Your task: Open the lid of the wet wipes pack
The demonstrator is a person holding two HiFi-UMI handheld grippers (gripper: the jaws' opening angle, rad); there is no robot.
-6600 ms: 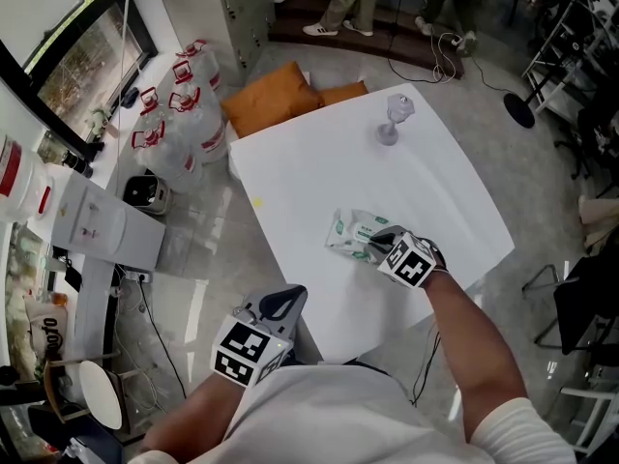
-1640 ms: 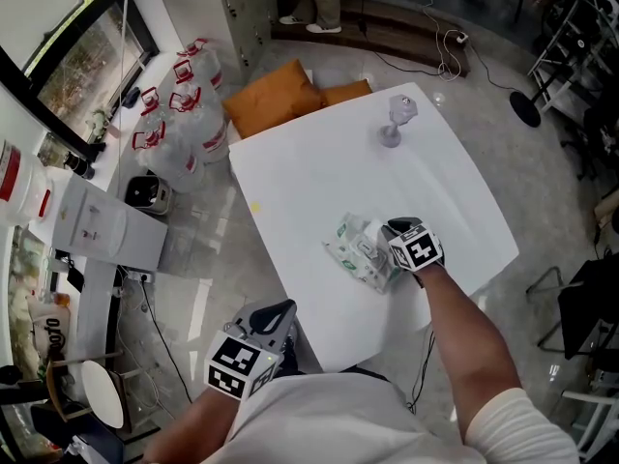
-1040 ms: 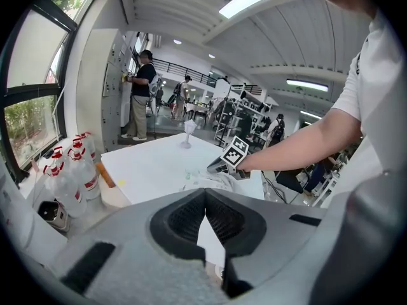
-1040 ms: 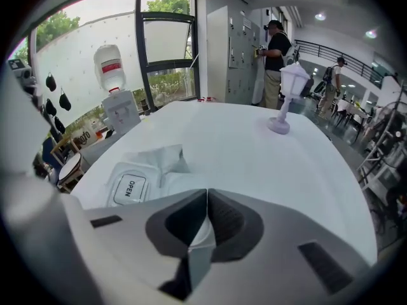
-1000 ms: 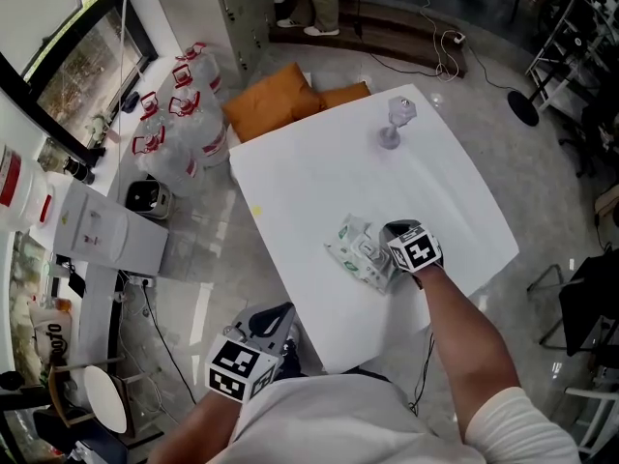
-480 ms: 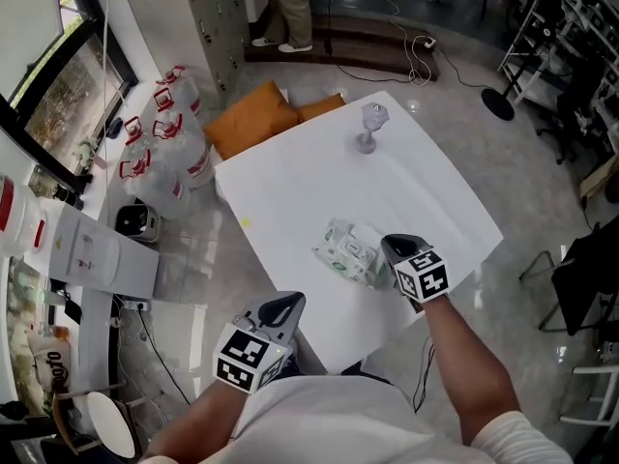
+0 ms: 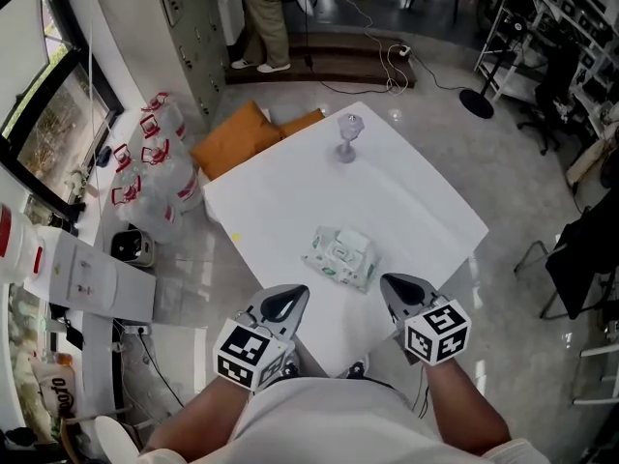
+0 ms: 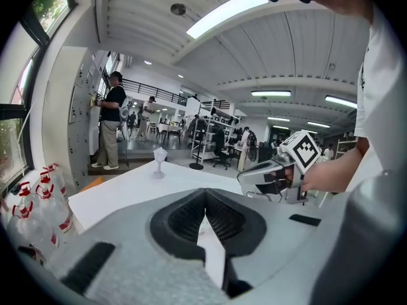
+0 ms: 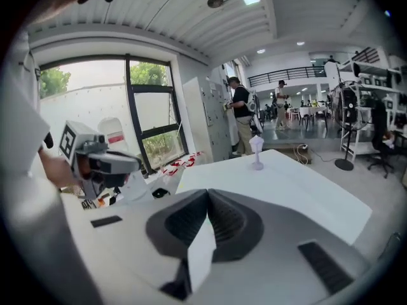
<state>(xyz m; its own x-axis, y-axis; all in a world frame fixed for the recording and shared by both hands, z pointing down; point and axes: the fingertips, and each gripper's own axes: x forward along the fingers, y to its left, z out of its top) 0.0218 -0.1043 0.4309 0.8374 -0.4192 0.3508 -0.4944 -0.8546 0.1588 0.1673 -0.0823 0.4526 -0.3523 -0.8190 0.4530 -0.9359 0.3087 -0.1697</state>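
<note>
Back from the wet wipes pack (image 7: 340, 256) now, right hand-held gripper (image 7: 394, 285) closed, empty; left hand-held gripper (image 7: 289, 297) likewise.

Centre frame, your soft white wet wipes pack (image 7: 340, 256) carries green print and lies on the plain white square table (image 7: 280, 191). Your grey left gripper (image 7: 286, 298) and grey right gripper (image 7: 398, 287) each bear a black-and-white checked marker cube. Upper left: flat orange cushions (image 7: 232, 138) and clear plastic bottles (image 7: 145, 158) with red-and-white labels.

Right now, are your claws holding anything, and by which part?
Nothing is held. The left claw and the right claw are both shut and empty, and the wet wipes pack lies untouched on the table.
</note>
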